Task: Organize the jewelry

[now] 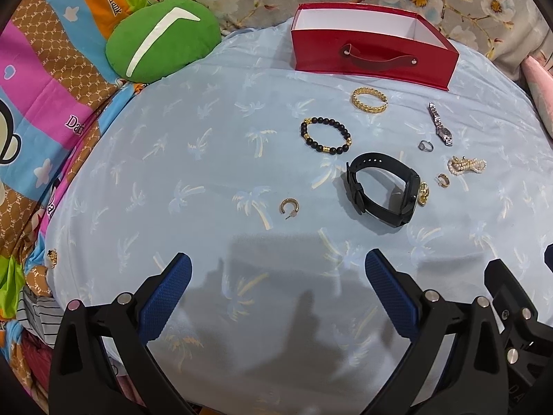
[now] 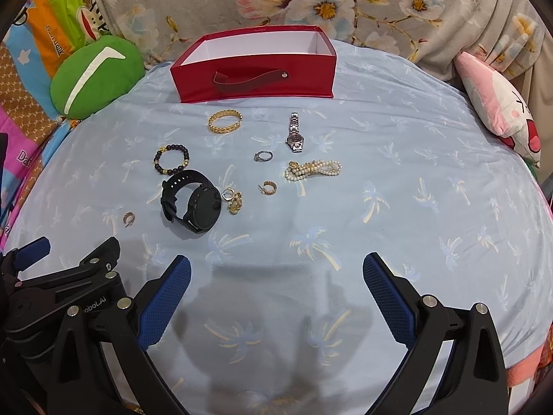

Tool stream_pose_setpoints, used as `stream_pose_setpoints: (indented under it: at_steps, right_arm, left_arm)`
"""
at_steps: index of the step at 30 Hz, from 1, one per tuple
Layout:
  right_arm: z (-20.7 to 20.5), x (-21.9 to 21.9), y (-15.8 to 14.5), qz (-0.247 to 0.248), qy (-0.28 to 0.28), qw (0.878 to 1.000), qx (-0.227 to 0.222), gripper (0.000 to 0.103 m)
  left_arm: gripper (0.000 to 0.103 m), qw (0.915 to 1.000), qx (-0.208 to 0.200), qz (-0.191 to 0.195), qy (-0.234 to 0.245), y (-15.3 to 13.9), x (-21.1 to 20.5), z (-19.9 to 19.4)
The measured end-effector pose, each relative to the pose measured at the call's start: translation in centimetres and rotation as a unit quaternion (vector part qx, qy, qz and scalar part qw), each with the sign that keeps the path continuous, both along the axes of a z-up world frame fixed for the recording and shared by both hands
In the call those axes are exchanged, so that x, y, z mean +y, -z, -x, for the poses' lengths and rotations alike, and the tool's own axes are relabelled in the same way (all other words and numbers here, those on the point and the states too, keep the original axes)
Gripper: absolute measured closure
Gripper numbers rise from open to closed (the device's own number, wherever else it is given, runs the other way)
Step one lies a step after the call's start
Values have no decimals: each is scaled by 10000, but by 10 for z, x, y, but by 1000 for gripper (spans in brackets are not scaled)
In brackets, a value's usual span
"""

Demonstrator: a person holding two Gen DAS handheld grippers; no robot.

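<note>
Red box at the far side, white inside, nothing visible in it. Scattered near it on pale blue sheet: gold bangle, bead bracelet, black watch, silver watch, pearl strand, ring, small earrings. Left gripper and right gripper both spread wide, holding nothing, hovering nearest. Probably light and slippery; pearls limp. Best pinched across a band or rim.

Pale-blue palm-print bedsheet, floral blanket, green cushion
</note>
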State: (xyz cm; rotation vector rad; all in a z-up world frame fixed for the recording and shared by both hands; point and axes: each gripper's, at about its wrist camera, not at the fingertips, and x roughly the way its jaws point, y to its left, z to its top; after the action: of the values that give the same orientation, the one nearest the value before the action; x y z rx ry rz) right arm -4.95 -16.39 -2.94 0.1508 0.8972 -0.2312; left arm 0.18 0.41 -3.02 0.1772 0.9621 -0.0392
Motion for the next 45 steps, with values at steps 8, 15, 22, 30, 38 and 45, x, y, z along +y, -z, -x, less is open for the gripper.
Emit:
stream_pose_setpoints:
  at_steps: [8, 15, 22, 30, 38, 45]
  right_arm:
    - [-5, -4, 9, -71, 18, 9999, 148, 5]
    - [-11, -22, 13, -139, 153, 9996, 191, 5]
    - [-21, -50, 17, -269, 421, 9985, 203, 6]
    - [-36, -75, 23, -410, 625, 9968, 279, 6]
    - [-43, -105, 27, -616, 943, 9933, 267, 7]
    - [-63, -112, 32, -622, 806, 9941, 378, 33]
  left_arm:
    - [5, 9996, 231, 74, 128, 8, -1, -5]
    - [5, 9991, 286, 264, 138, 9, -1, -14]
    - [5, 9982, 343, 488, 89, 12, -15, -34]
    - [5, 9950, 518, 697, 489, 18, -50, -54]
    - [9, 9905, 668, 566, 1058, 33, -87, -63]
    - [49, 9869, 927, 549, 1201, 46, -95, -73]
